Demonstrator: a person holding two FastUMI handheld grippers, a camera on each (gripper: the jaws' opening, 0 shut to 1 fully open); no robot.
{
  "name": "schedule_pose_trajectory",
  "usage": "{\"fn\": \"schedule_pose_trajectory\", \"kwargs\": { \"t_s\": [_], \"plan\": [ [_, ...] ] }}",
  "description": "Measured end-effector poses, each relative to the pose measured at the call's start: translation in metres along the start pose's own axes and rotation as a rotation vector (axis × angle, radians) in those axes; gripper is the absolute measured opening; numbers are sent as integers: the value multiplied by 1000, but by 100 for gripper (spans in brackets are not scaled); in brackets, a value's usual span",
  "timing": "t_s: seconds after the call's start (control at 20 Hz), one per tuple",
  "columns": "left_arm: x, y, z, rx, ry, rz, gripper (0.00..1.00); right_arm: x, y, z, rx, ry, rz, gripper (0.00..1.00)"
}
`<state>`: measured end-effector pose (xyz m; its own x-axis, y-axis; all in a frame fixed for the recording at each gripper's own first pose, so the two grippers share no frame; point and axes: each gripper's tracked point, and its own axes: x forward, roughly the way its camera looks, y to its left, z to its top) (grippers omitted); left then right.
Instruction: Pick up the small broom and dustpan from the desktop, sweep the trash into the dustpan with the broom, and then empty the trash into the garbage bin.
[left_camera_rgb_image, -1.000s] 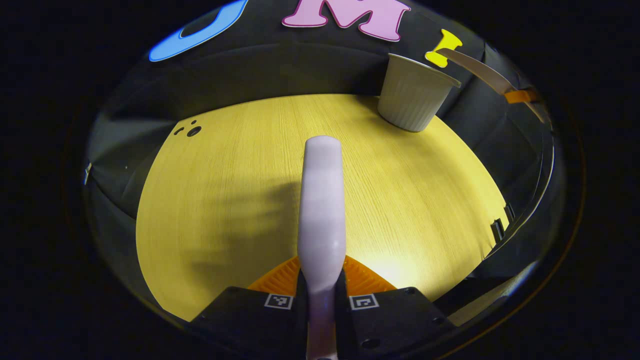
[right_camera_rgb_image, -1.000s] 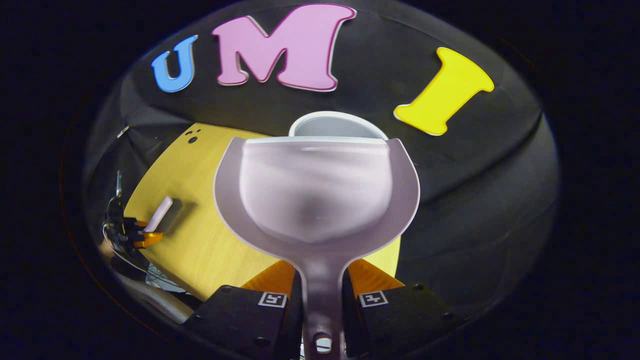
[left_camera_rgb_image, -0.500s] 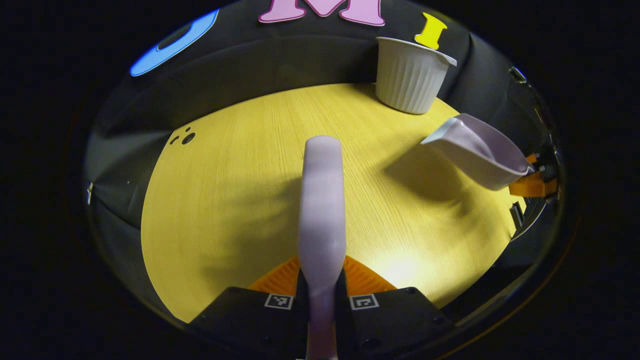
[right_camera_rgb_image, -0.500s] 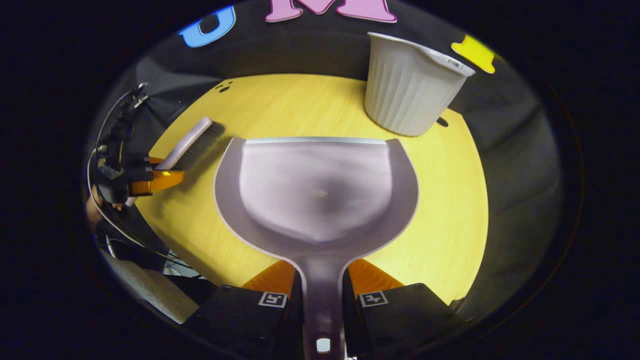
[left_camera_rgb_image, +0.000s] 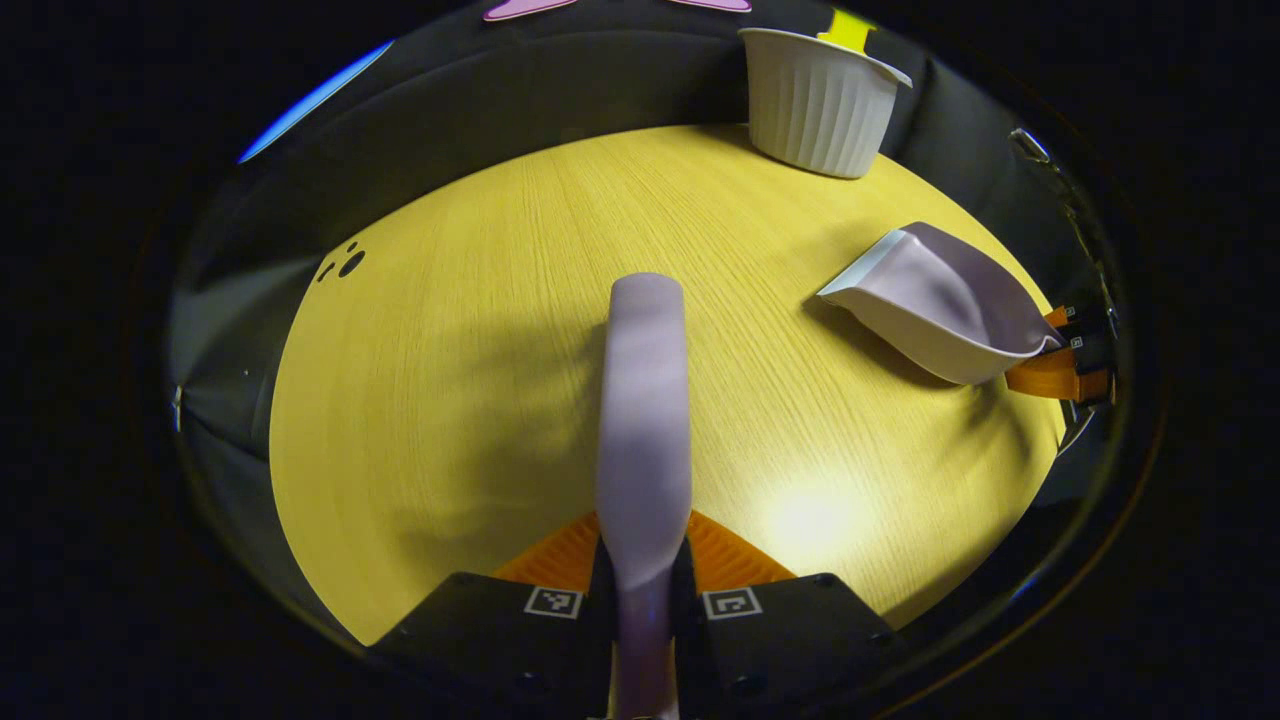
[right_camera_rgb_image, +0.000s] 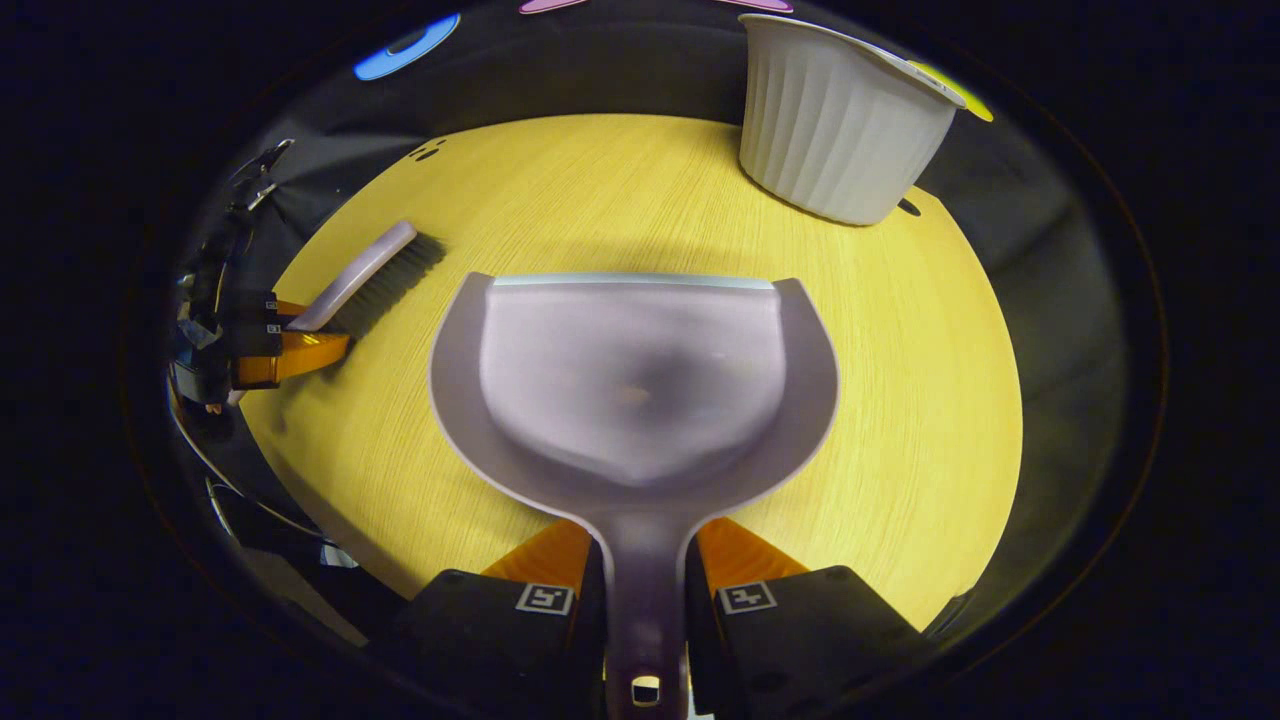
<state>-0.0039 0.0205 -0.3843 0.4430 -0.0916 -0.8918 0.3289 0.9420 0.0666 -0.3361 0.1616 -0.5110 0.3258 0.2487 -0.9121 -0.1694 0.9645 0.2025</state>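
The right gripper (right_camera_rgb_image: 645, 590) is clamped on the dustpan (right_camera_rgb_image: 630, 385) handle, pan pointing away toward the white bin (right_camera_rgb_image: 835, 125) at the far right. The left gripper (left_camera_rgb_image: 642, 585) grips the broom (left_camera_rgb_image: 645, 400); the pan looks empty.

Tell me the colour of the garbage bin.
White, with vertical ribs; the garbage bin shows best in the right gripper view.

No readable text, labels or numbers.
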Motion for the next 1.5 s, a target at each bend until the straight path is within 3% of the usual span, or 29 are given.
{"fn": "schedule_pose_trajectory", "kwargs": {
  "t_s": [0.05,0.2,0.25,0.3,0.45,0.5,0.55,0.65,0.7,0.75,1.15,1.5],
  "plan": [
    [0,2,-1,6,-4,9,31,-6,0,2,-3,-14,-2,43],
    [-6,4,0,28,-16,30,38,-18,5,1,26,-29,22,41],
    [-10,5,1,34,-23,34,32,-21,4,2,30,-33,21,42],
    [-18,5,0,37,-33,37,48,-26,3,4,30,-46,20,42],
    [-38,5,2,22,-65,43,34,-53,5,10,9,-99,20,43],
    [-50,5,3,13,-85,46,41,-65,7,14,4,-127,18,43],
    [-60,5,8,2,-111,49,41,-79,9,21,2,-162,22,43],
    [-86,4,22,-21,-188,58,41,-106,13,41,0,-247,28,43],
    [-101,2,34,-33,-243,58,34,-119,16,53,0,-297,32,43],
    [-123,-1,49,-49,-324,55,41,-141,22,70,-7,-371,42,43],
    [-279,-35,170,-137,-811,22,41,-272,40,174,-24,-785,31,42],
    [-321,-41,177,-168,-919,45,41,-327,27,197,-1,-967,-20,42]
  ]
}}
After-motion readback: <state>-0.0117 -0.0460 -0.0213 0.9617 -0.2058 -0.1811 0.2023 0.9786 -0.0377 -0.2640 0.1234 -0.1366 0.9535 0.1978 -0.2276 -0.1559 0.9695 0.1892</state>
